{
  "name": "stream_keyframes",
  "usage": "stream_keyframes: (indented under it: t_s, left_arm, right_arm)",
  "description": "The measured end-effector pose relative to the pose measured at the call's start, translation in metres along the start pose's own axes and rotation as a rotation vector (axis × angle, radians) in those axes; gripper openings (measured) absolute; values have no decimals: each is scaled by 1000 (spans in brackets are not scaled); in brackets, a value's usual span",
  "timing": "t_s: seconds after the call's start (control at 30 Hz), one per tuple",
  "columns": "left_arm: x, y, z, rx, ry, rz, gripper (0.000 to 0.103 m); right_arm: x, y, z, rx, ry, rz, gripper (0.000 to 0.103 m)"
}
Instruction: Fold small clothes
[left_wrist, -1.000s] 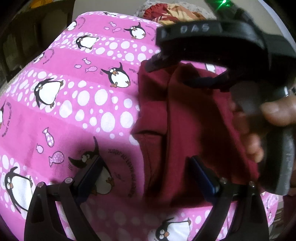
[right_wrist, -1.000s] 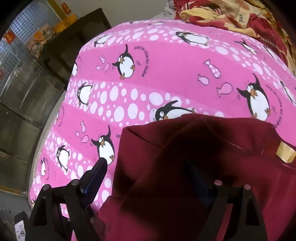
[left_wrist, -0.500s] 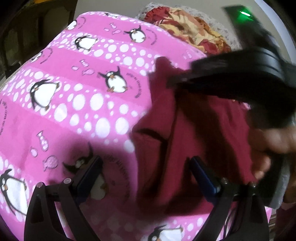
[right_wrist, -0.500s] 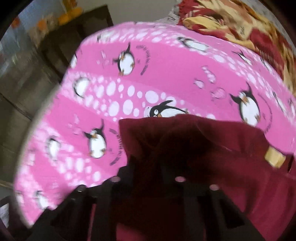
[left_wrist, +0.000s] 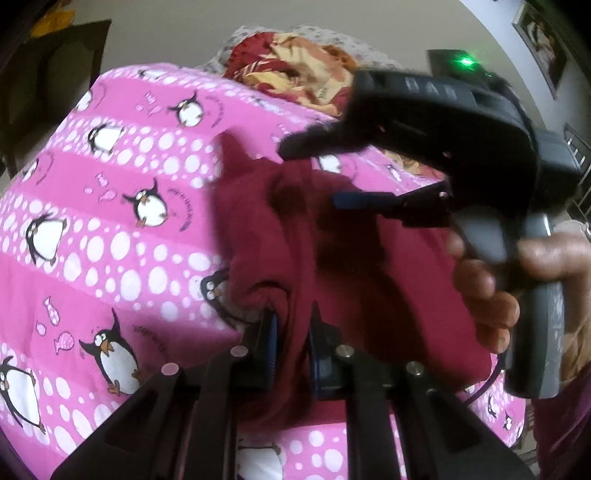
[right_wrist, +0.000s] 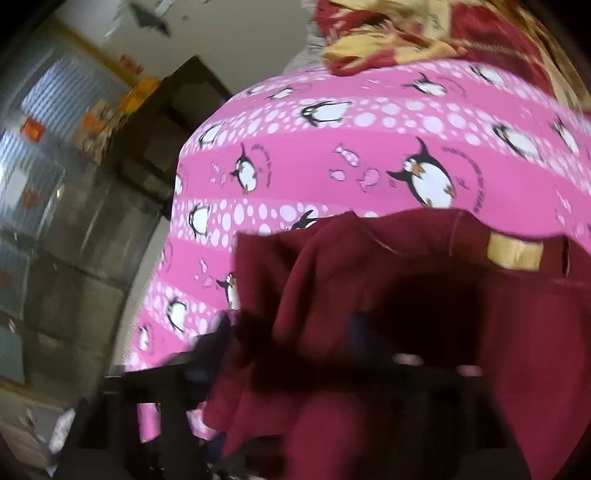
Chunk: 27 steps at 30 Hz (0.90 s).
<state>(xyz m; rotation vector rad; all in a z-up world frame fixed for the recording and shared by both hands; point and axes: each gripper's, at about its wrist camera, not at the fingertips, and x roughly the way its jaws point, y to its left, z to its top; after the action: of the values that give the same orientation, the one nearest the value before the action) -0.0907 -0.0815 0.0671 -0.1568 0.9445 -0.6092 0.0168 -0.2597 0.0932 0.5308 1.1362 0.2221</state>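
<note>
My left hand-held gripper closes on the maroon garment's edge for folding, while my right hand-held gripper opens above it.

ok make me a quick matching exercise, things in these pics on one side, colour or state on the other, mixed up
Things:
1. garment
2. sheet
3. left claw
4. label

Colour or state:
A. pink with penguins
B. tan patch near the garment's top edge
C. dark red, bunched up
D. closing on a fold of cloth

Pairs: 1-C, 2-A, 3-D, 4-B
</note>
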Motion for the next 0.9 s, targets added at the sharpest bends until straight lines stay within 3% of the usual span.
stream_keyframes:
  t_s: [0.07,0.23,0.43,0.47,0.5,0.57,0.63,0.67,0.7,0.83,0.87,0.9]
  left_arm:
    - [2,-4,0,16,-2,2,14]
    - [0,-7,-3,33,-3,14,14]
    - [9,-13,0,60,3,34,14]
    - [9,-15,-1,61,5,38,14]
    - [10,-14,-1,60,6,43,14]
    - [11,-8,-1,49,15,53,16]
    - [13,-1,-2,31,25,51,38]
    - [14,2,-3,28,27,56,65]
    - [15,4,-5,28,23,73,78]
    - [22,1,-7,43,34,113,77]
    - [25,2,-5,48,39,111,66]
    - [27,-1,-3,52,51,105,42]
  right_arm:
    - [2,4,1,-2,15,9,84]
    - [28,30,4,-143,108,-96,88]
    - [60,51,9,-240,152,-138,87]
    - [61,52,7,-265,124,-174,70]
    - [60,48,5,-279,104,-211,40]
    - [51,36,5,-254,75,-173,24]
    - [38,23,4,-212,38,-123,20]
    - [30,17,4,-189,22,-100,19]
    - [22,11,3,-167,3,-77,19]
    - [7,0,2,-132,-28,-38,19]
    - [2,-3,0,-126,-32,-31,19]
    - [-3,-5,-2,-120,-38,-23,18]
